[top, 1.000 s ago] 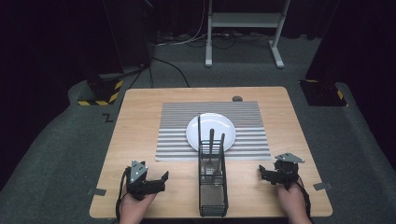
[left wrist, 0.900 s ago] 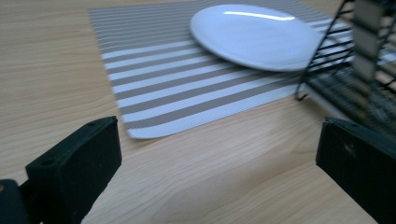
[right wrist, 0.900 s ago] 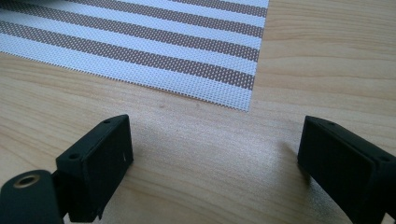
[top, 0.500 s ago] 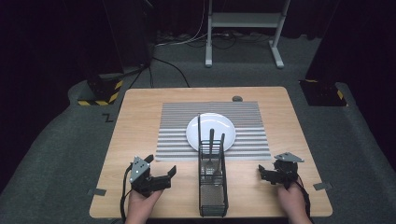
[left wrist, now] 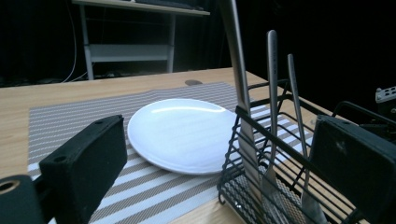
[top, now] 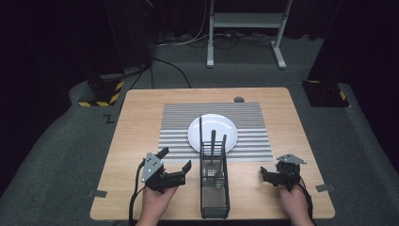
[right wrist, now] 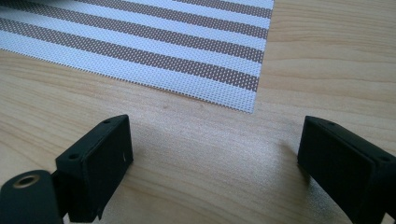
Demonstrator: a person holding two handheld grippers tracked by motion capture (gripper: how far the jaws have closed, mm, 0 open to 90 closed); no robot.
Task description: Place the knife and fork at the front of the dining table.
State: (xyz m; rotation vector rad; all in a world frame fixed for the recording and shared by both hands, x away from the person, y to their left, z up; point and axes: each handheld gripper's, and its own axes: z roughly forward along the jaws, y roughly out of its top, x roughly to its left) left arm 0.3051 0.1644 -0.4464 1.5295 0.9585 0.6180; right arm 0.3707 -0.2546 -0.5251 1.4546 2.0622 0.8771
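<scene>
Striped mat (top: 214,125) flat on wooden counter (top: 136,117), centred toward far half. White plate (top: 209,129) on mat, near edge of mat. Small dark round object (top: 239,99) on counter just beyond mat's far edge. Grey tape strips (top: 97,193) at counter's near corners. Metal stand (top: 244,21) on floor behind counter. Black-yellow hazard block (top: 101,94) on floor, far left.
</scene>
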